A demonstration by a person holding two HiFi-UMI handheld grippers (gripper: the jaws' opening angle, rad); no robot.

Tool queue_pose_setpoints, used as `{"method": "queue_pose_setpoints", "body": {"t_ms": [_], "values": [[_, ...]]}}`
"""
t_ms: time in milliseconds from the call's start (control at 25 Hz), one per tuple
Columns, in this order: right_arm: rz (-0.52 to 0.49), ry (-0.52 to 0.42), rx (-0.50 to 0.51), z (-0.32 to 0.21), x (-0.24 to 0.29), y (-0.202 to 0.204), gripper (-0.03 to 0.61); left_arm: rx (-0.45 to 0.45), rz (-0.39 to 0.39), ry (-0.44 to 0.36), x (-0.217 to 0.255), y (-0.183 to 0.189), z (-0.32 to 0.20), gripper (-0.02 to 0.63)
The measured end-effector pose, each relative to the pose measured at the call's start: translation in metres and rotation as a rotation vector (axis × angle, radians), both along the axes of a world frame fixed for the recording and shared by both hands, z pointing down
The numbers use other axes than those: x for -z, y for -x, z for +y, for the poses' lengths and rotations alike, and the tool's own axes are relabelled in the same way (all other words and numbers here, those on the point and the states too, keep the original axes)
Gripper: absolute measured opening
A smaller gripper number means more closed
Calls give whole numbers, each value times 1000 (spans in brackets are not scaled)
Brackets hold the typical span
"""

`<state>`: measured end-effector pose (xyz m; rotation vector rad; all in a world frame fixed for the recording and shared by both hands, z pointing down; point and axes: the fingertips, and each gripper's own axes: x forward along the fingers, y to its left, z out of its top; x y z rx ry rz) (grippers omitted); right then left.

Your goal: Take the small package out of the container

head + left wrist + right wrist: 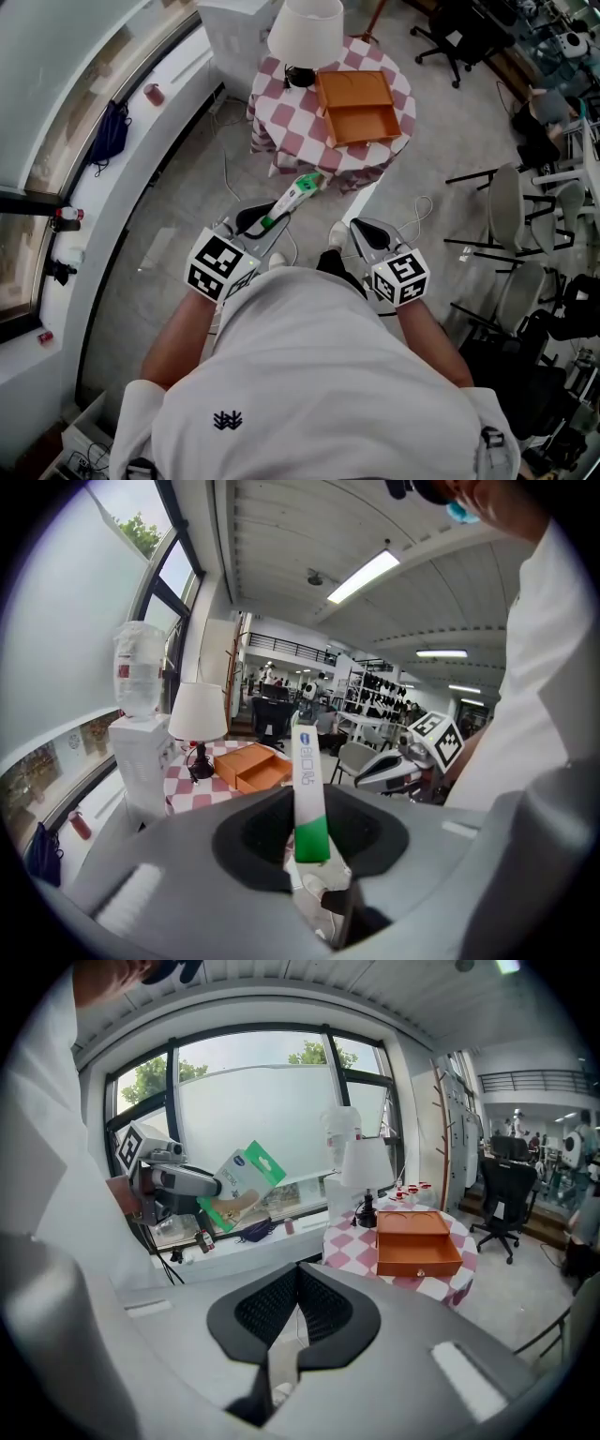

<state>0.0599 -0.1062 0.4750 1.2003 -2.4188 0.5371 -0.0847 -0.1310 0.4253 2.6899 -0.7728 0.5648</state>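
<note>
Package (pixel 294 195), green and white, sits clamped in the left hand-held gripper (pixel 265 223); right hand-held gripper (pixel 360 232) closed, empty; orange container (pixel 361 105) on the desk (pixel 281 112) at twelve o'clock.

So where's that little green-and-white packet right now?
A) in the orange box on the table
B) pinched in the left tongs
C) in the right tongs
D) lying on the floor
B: the packet stands clamped in the left tongs, away from the orange box.
</note>
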Motion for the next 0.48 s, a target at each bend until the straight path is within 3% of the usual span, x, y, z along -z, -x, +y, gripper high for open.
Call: {"method": "queue_pose_setpoints", "body": {"t_ms": [480], "values": [[8, -15, 11, 15, -1, 17, 0, -7, -1, 0, -4, 14, 14, 152]]}}
